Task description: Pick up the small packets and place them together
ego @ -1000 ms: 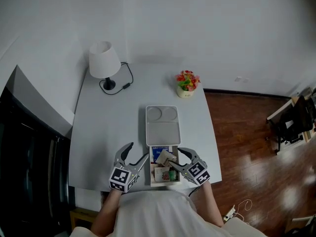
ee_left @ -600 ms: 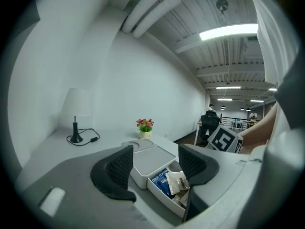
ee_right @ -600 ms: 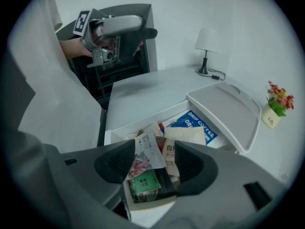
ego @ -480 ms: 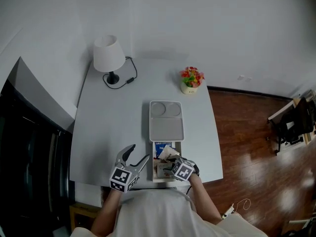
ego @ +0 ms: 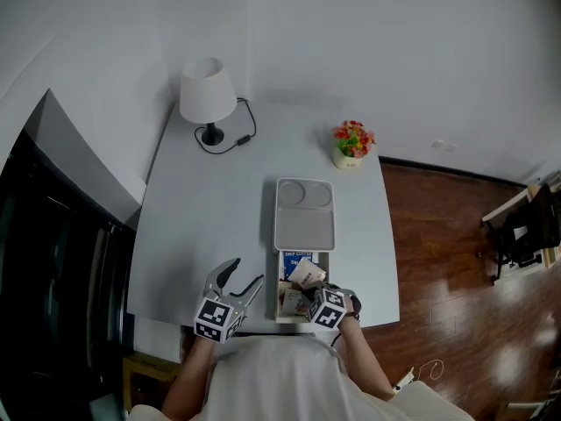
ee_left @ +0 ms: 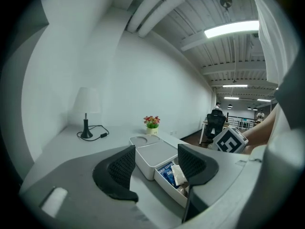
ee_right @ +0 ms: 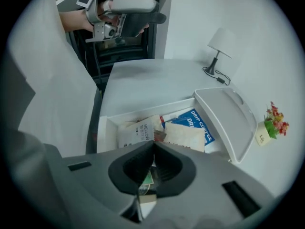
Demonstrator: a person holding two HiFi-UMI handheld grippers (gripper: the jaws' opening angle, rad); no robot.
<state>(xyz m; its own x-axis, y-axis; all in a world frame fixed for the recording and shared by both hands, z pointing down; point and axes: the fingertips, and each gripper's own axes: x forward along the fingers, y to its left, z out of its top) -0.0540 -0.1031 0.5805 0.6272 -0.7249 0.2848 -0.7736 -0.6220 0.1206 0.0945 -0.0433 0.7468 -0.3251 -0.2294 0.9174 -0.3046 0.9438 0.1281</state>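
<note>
White bench (ego: 219, 235) carries a box (ego: 280, 288) of packets (ego: 306, 273); right claw (ee_right: 152, 144) is shut among them, left claw (ee_left: 157, 152) wide and empty. Lift slowly, checking one packet follows.

The blue packet (ee_right: 194, 123) in the white box (ee_right: 102, 128) at the desk's near edge says "DRIP" and the start of "COFFEE". The white packet (ee_right: 136, 131) beside it says "MELLOW". The label on the flower pot (ee_right: 261, 137) is too tiny to read.
</note>
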